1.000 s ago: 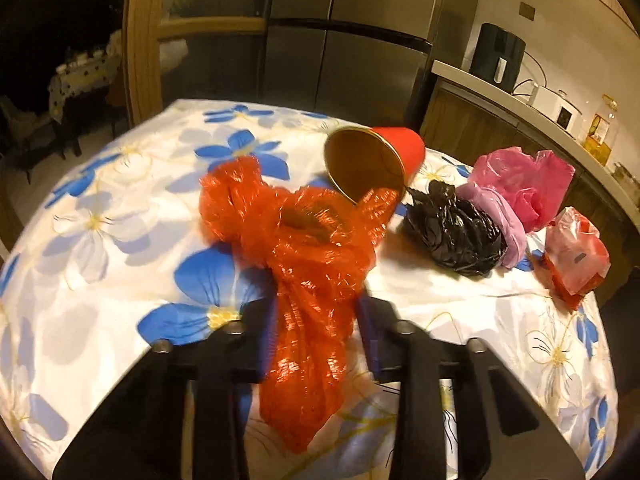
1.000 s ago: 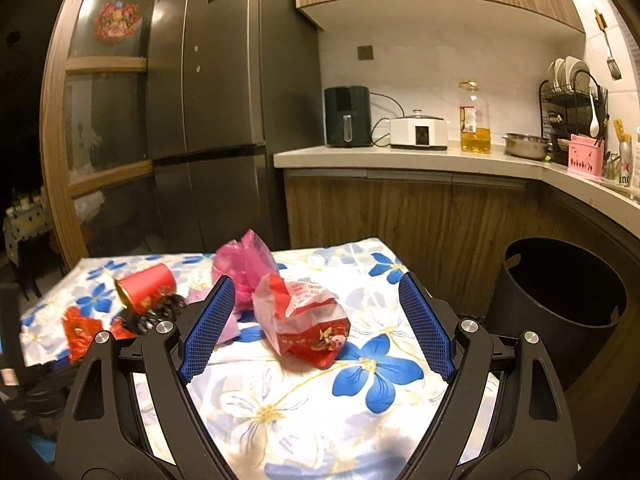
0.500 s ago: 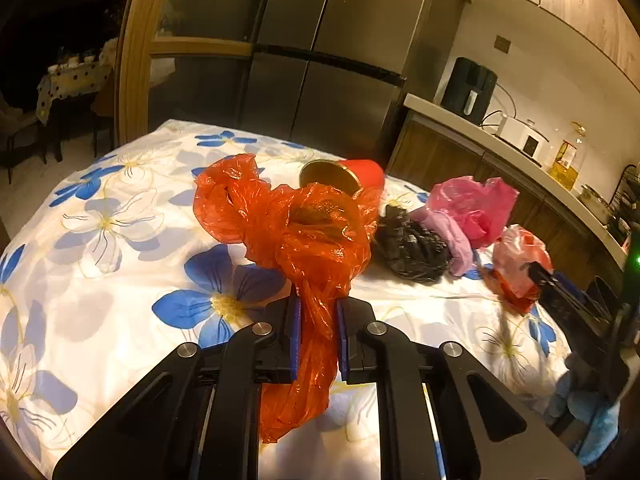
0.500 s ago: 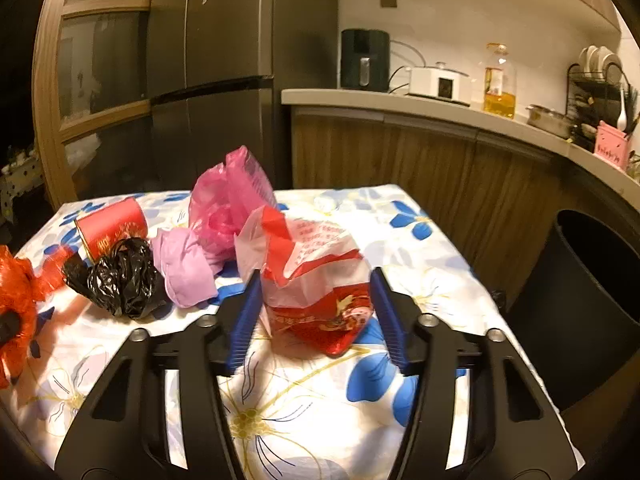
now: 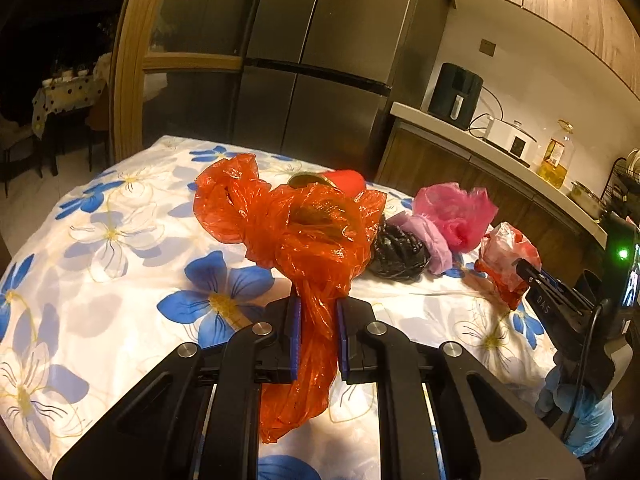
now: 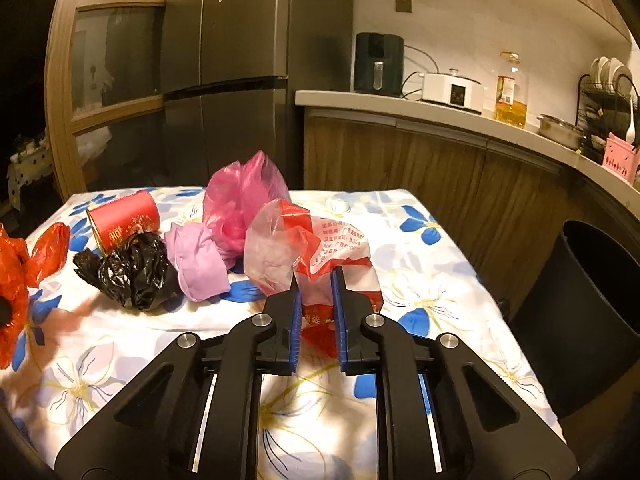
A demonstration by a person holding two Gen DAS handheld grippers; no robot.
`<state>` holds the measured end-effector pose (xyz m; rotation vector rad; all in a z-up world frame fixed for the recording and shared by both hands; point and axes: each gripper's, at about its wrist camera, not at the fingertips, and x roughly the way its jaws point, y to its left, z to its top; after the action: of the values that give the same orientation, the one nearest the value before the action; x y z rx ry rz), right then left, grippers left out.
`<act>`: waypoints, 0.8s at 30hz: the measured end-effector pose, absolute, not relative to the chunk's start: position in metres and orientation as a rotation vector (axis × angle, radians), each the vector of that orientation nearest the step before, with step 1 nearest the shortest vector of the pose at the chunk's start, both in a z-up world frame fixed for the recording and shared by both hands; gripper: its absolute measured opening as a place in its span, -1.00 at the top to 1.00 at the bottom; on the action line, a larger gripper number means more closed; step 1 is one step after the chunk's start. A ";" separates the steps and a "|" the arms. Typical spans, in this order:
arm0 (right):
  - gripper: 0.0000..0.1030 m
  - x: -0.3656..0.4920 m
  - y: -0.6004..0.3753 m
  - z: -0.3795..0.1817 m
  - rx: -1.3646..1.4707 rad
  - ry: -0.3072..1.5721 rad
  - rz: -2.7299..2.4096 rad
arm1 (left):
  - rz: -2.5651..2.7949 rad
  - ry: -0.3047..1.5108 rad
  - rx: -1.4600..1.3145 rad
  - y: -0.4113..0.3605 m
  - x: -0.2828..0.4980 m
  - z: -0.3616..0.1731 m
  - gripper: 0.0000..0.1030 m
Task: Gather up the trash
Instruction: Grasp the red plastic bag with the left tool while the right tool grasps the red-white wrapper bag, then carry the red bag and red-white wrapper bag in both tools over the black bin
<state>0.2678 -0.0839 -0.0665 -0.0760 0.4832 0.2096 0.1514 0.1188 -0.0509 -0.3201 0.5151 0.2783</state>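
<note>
Two grips have just been made, one per hand. The left gripper [image 5: 316, 336], open around the orange plastic bag [image 5: 304, 236] a second ago, now has its blue pads nearly together with the neck of the bag pinched between them. The bag's bulk has come up off the flowered tablecloth [image 5: 120, 240] and its tail hangs below the pads, so this item is picked and ready to carry.

The right gripper [image 6: 316, 320] stood wide around the red-and-white snack bag [image 6: 320, 256] a second ago. Its jaws are closing now, down to a narrow gap, and the crumpled lower part of the bag sits squeezed between the pads (the bag itself appears to rest on the cloth, not yet lifted).

Remaining on the table, well apart from either grip:
- red paper cup [image 6: 124, 220], lying on its side
- black plastic bag [image 6: 132, 276], just in front of the cup
- lilac bag [image 6: 196, 264] and pink bag [image 6: 244, 200], touching each other

The black bin [image 6: 592, 320] stands off the table's right edge. Judged state: two of six items secured, none deposited; the next step is likely transfer to the bin.
</note>
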 end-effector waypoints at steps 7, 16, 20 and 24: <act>0.76 0.234 -0.110 -0.044 -0.026 0.420 0.210 | 0.262 0.482 -0.298 0.109 0.144 -0.038 0.73; 0.76 0.196 -0.146 -0.026 -0.024 0.377 0.205 | 0.179 0.461 -0.240 0.067 0.141 -0.023 0.73; 0.76 0.175 -0.169 -0.015 0.001 0.321 0.172 | 0.125 0.448 -0.205 0.038 0.140 -0.014 0.73; 0.76 0.161 -0.193 -0.005 0.020 0.276 0.137 | 0.059 0.423 -0.161 0.001 0.146 -0.001 0.73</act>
<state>0.1607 -0.1931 -0.0046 0.0197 0.2759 0.1370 0.1459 0.0013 -0.0012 -0.1610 0.4231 0.0588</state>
